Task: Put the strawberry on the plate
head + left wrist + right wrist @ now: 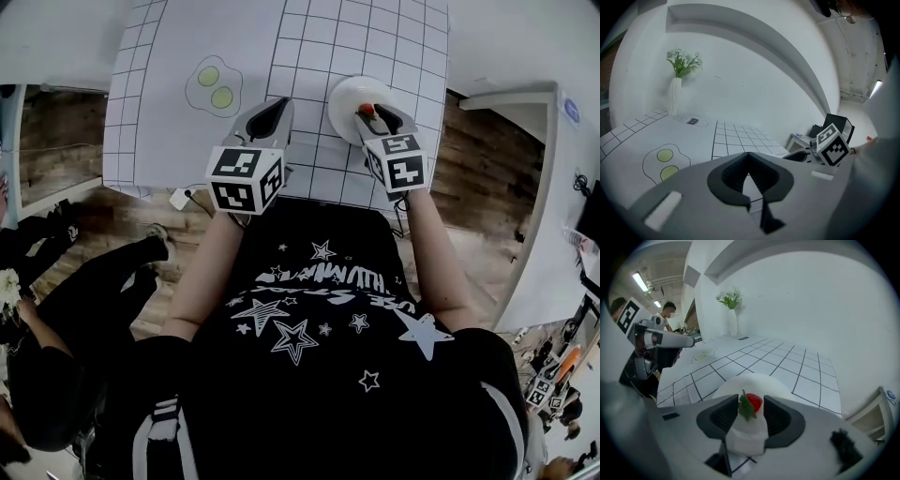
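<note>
Surface, head view: white gridded sheet (375, 37) covers the surface, with a fried-egg drawing (214, 86) towards its left.
Plate, head view: a white plate (339, 94) on the grid, with the strawberry (367, 111) on it.
Hand-held grippers, head view: the right hand-held gripper (368, 116) is over the plate. The left hand-held gripper (272, 111) is between drawing and plate.
Left gripper view: jaw tips are together with nothing between them. A vase of flowers (674, 96) stands by the far wall.
Right gripper view: jaws are spread wide. The strawberry sits on the plate between them, with its leaf close to one pad.
</note>
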Tool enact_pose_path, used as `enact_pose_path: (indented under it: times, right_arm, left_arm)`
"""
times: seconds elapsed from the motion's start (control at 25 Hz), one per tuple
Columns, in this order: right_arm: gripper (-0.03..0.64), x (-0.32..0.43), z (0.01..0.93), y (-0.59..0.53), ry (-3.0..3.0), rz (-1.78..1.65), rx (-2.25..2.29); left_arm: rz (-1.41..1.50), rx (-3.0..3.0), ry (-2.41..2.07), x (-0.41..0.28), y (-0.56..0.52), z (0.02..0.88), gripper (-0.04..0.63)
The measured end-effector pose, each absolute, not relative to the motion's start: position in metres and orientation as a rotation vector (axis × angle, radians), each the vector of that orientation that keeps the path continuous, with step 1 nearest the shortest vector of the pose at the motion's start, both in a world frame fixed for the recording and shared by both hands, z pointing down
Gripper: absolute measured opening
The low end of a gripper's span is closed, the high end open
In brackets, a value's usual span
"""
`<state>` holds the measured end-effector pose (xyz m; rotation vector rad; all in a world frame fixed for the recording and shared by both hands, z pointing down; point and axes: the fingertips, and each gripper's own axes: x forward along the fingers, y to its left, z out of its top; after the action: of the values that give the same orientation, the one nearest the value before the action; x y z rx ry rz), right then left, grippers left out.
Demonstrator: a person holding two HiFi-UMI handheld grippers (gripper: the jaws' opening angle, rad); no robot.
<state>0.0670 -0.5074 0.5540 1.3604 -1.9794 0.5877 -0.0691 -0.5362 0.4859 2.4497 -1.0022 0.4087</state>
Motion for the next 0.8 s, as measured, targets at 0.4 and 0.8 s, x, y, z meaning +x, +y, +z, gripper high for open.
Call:
enact_pose_path:
  times: [0.4,0.8]
  right_arm:
    - [0.166,0.068,0.526,-0.498,-2.061,0.558,1.41]
    - [0.164,0.115,0.482,-0.466,-2.123,0.551,1.591]
  left_arm:
    - [0.392,2.465,-1.034,-0.065,-0.526,0.475,0.009]
    - [0.412,2.543,-0.976,-0.016,-0.489,0.457,0.009]
